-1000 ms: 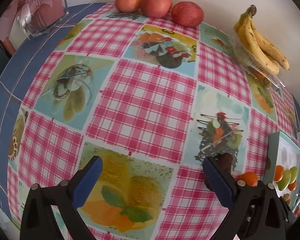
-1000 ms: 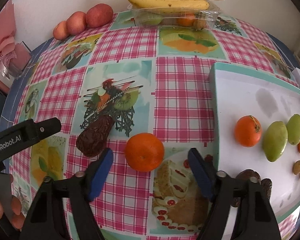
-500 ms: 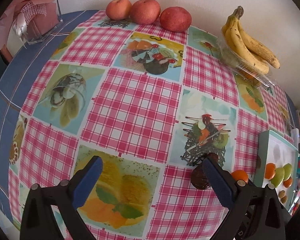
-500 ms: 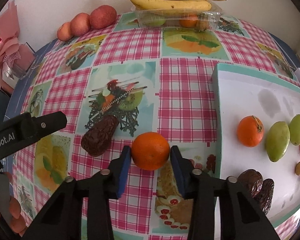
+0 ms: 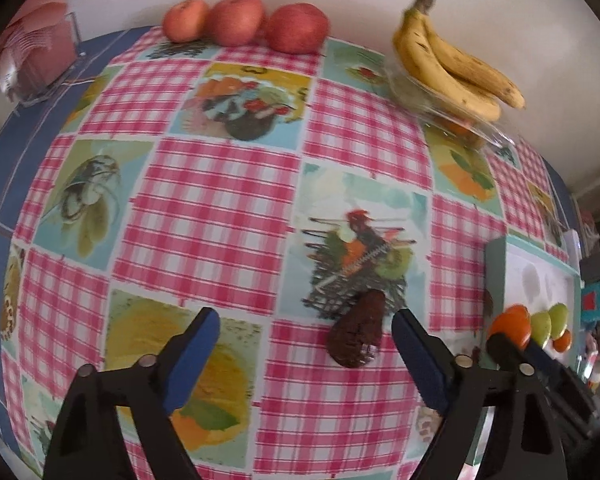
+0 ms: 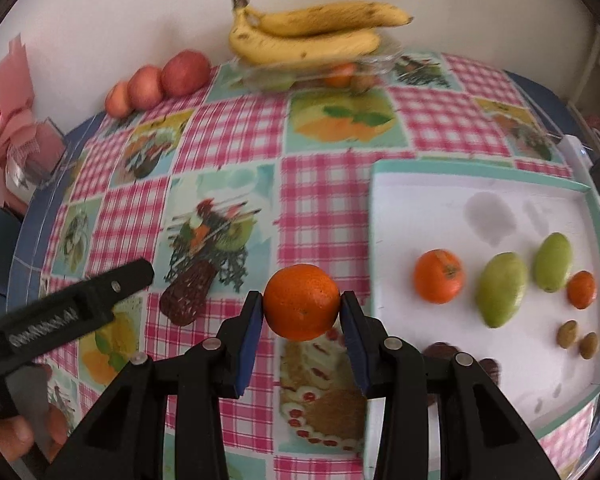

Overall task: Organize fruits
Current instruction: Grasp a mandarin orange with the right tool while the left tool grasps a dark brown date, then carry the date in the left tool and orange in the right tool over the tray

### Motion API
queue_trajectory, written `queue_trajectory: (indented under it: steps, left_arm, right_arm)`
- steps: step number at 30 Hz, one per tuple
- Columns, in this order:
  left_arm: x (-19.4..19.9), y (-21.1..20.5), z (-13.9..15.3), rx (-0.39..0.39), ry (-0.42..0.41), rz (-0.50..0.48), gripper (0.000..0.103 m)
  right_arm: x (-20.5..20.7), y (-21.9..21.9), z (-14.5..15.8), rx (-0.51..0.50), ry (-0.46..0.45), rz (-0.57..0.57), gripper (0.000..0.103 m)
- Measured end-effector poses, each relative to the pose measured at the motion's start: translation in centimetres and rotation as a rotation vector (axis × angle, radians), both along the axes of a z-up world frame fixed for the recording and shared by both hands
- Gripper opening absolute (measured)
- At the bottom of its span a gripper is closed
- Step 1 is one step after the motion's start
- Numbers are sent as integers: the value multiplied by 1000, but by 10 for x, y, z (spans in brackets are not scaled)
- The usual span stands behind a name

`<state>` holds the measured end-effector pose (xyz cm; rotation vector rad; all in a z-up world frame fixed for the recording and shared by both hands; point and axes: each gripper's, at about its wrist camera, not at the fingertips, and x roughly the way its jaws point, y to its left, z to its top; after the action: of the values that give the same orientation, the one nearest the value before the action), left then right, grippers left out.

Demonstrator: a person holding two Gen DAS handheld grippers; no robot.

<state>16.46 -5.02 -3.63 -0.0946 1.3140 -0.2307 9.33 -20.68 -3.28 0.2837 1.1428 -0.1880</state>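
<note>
Orange: the orange (image 6: 302, 301) sits clamped between the blue pads of the right gripper (image 6: 302, 312), above the checked tablecloth (image 6: 236, 128), just left of the tray's near-left corner.
Right jaws: closed in on the orange, one pad pressed to each side of it.
Left jaws: the left gripper (image 5: 306, 354) is spread wide and grips nothing; the dark date (image 5: 358, 330) lies on the cloth between its fingers, nearer the right-hand one.
Tray: the white tray (image 6: 452, 184) with a teal rim holds a second orange (image 6: 438, 276), two green fruits (image 6: 502, 294), a small orange fruit (image 6: 581, 289), two nuts (image 6: 567, 333) and dark dates (image 6: 440, 350) at its near edge, partly hidden behind the right gripper.
Back row: three apples (image 5: 296, 28) stand by the wall; bananas (image 6: 304, 34) rest on a clear plastic box (image 6: 332, 72).
Left edge: a clear holder with pink paper (image 5: 36, 64) stands on the blue border.
Open room: bare white floor in the far half of the tray; bare cloth across the table's middle.
</note>
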Motion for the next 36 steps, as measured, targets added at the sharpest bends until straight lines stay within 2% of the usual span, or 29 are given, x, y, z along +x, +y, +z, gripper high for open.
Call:
queue_trajectory:
  steps: [7,15,18,27,36]
  left_arm:
    - [-9,-21,-13,-17,25,-74,68]
    - [-12,-26,-23,2,39,-82,48]
    - [-11,-26,-26,-12,40,-86,40]
    - [-16,-24,-11,-39,-11,-102,38]
    - [-23,-33,34,-94,-111,-130,38]
  right_arm:
    - [-9,-25,13,-6,-30,-71,41]
    - [-15,-33,20,5,-51,-90,41]
    - [-15,-33,22,7,-56,-86,41]
    - [-18,-35,25,17,-72,-90,41]
    - [-27,-55,32,32,-94,-136,41]
